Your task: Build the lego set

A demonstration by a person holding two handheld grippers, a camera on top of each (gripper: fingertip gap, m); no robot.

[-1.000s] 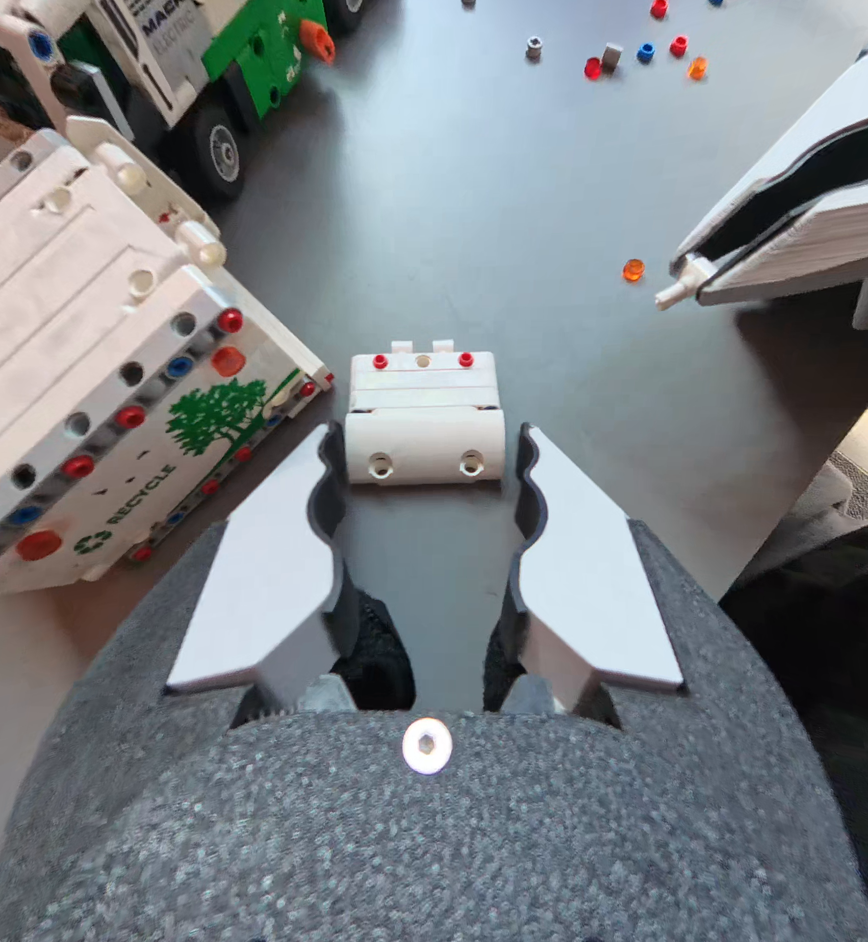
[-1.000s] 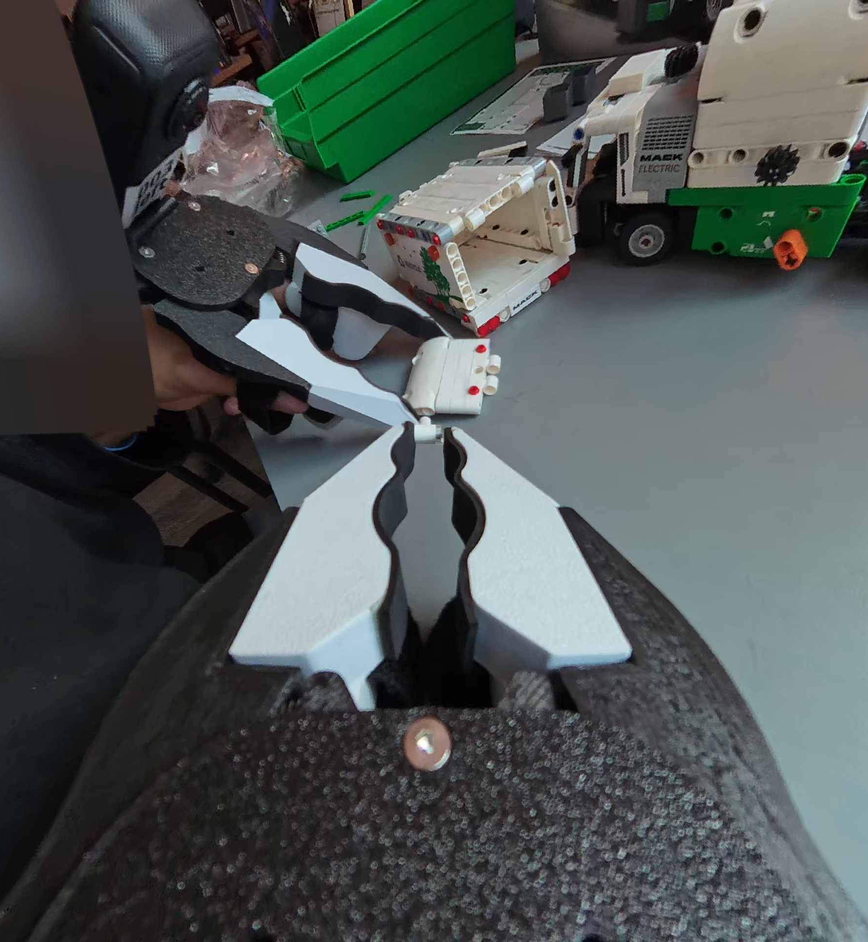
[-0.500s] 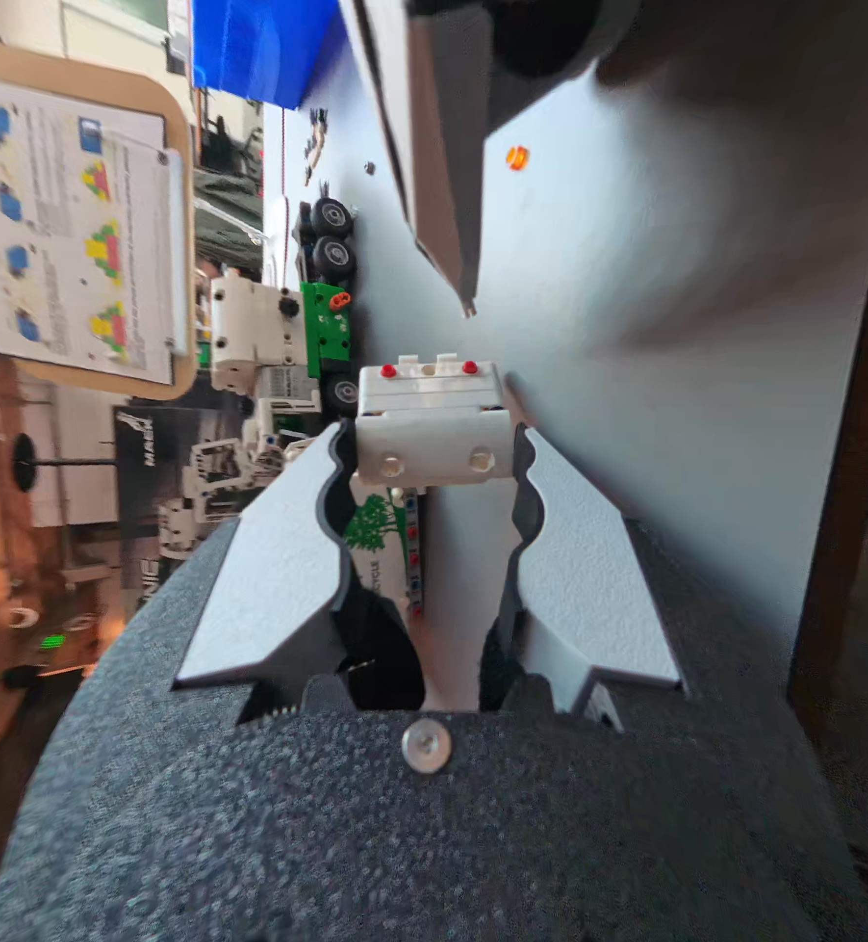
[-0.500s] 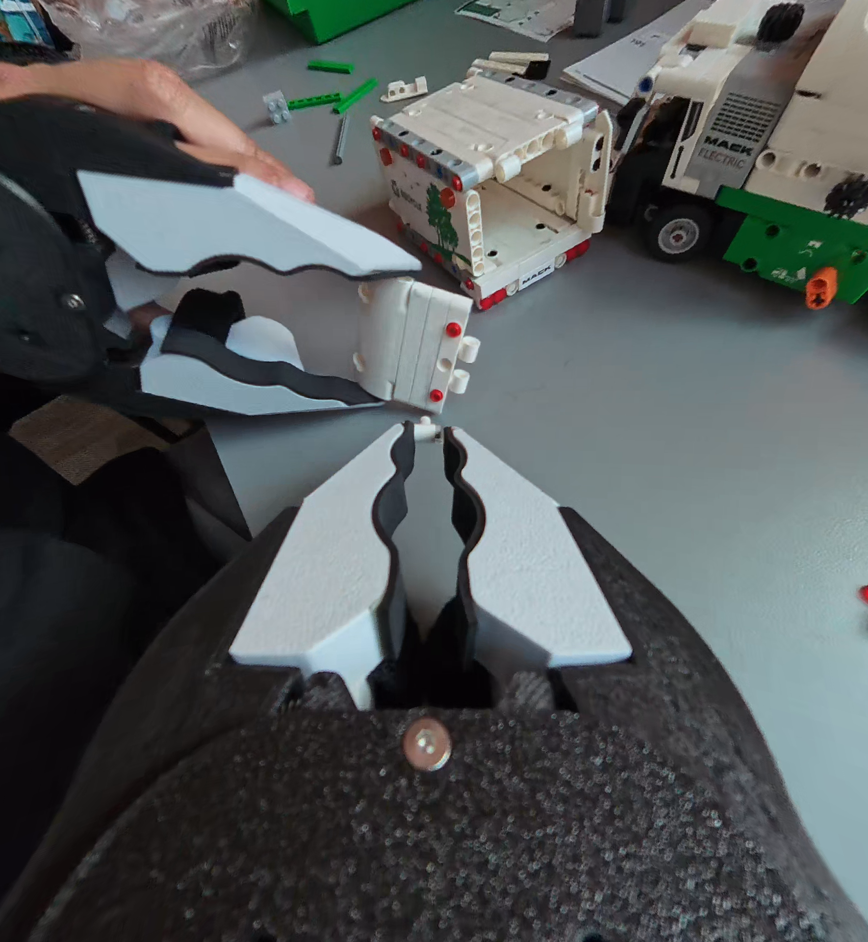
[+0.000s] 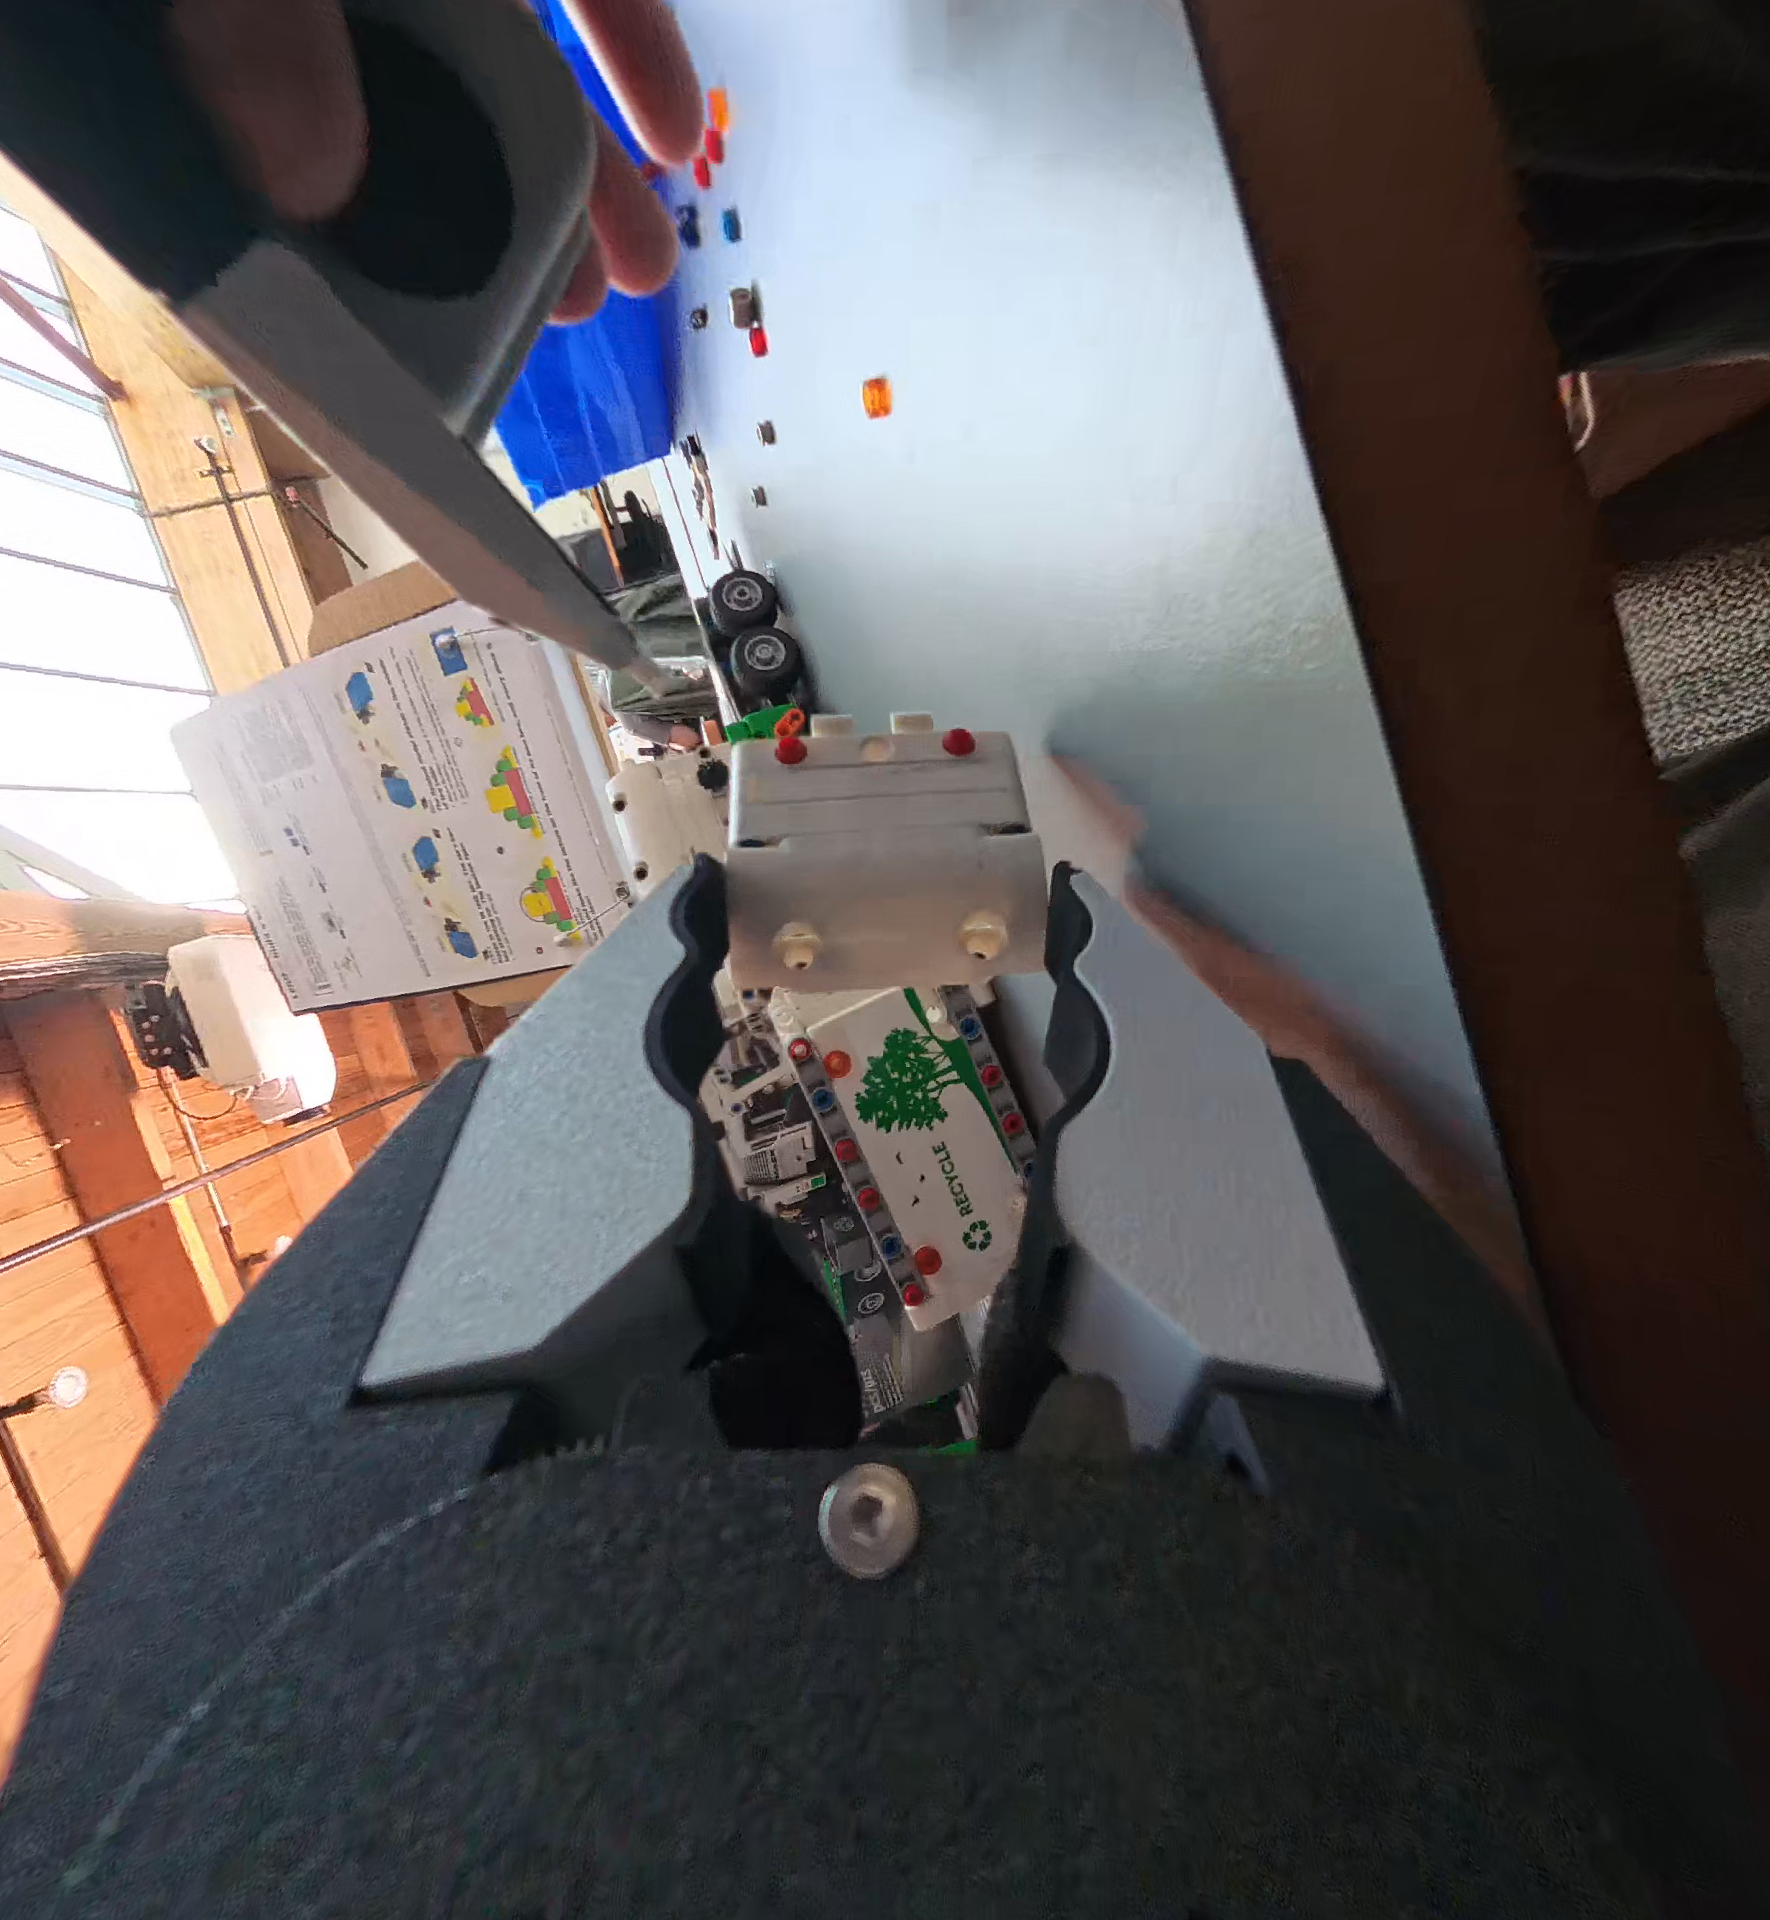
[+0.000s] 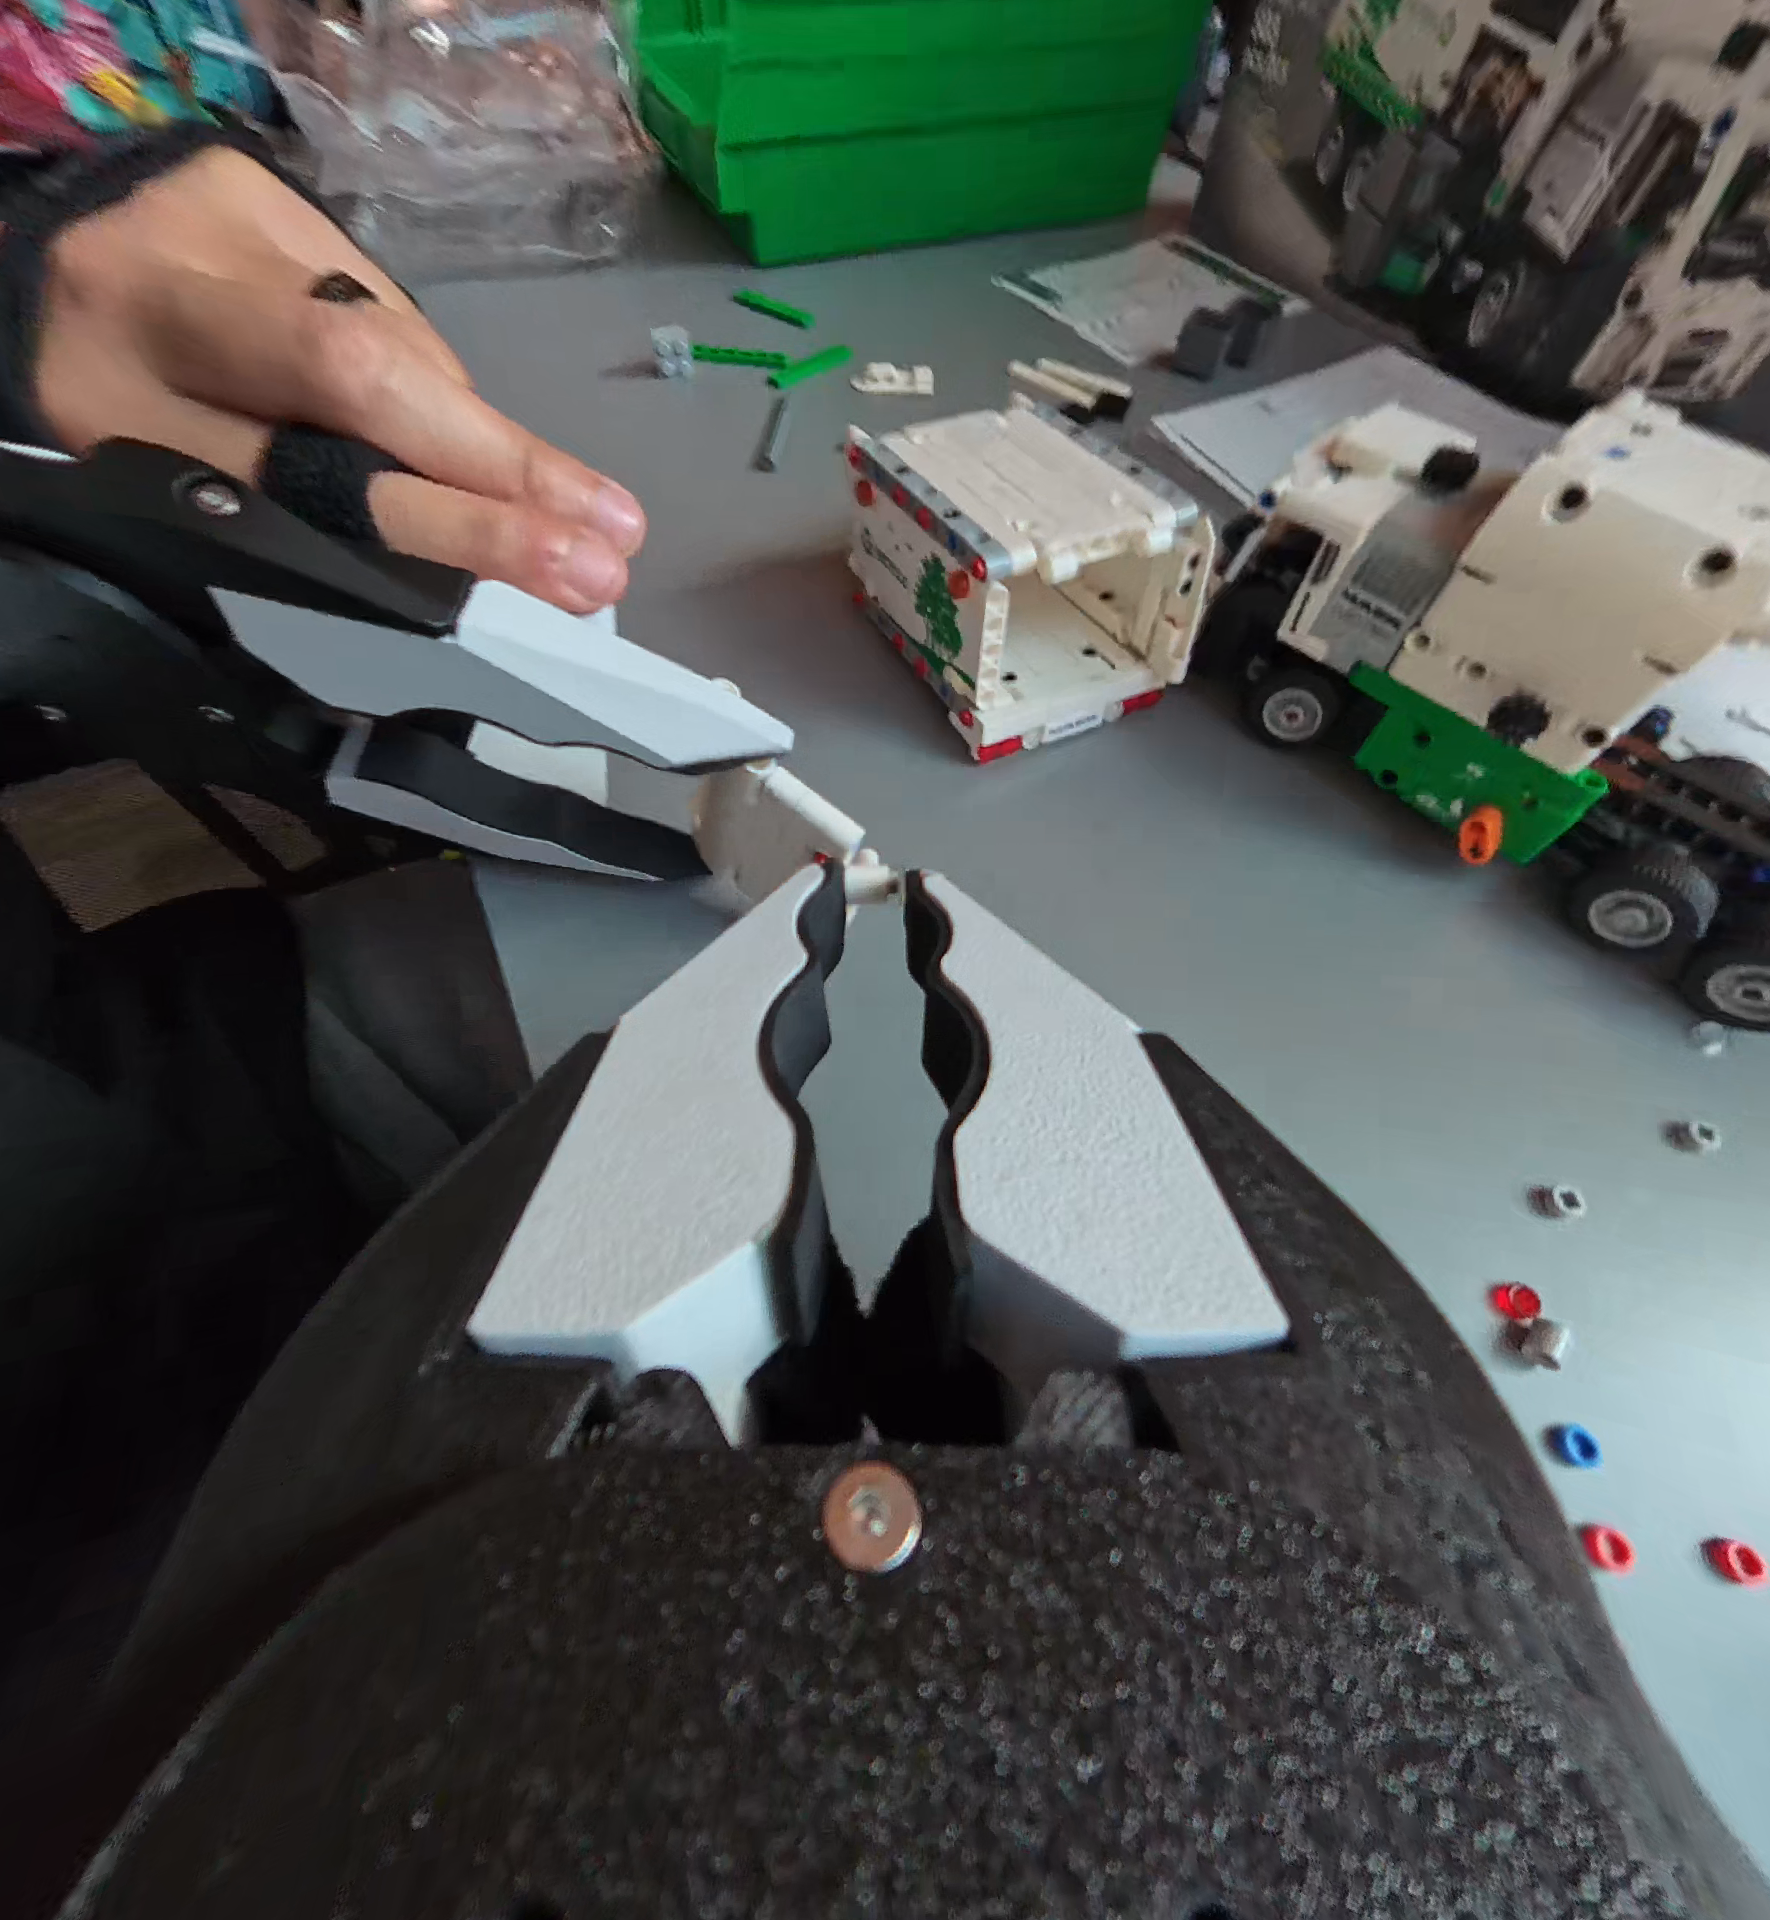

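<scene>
Landmark: white panel block [image 5: 881,873], a small sub-assembly with red pins along its far edge and two tan pegs on the near face.

- Left gripper [image 5: 876,914]: jaws clamped on the block's two short ends, block held clear of the grey surface [image 5: 1120,468] and rolled on its side. Its long axis runs straight across the jaw gap.
- Right gripper [image 6: 873,888]: jaws nearly together, pinching a small white pin [image 6: 876,885] at the very tips. Pin's long axis lies crosswise between the tips, one end pointing toward the block.
- In the right wrist view the block [image 6: 756,826] sits just up and left of the pin, close to touching; whether contact is made I cannot tell, the spot is small and a little blurred.
- Judgement: the pin is meant for a hole on the block's pinned edge. The right gripper is the nearer mover; the left only steadies.
- The move turns on lining the pin's axis with the hole, then pushing toward the left jaws.
- Beyond the block: open white box body with a green tree print [image 6: 1016,582], and the white-and-green truck [image 6: 1483,644] farther right.
</scene>
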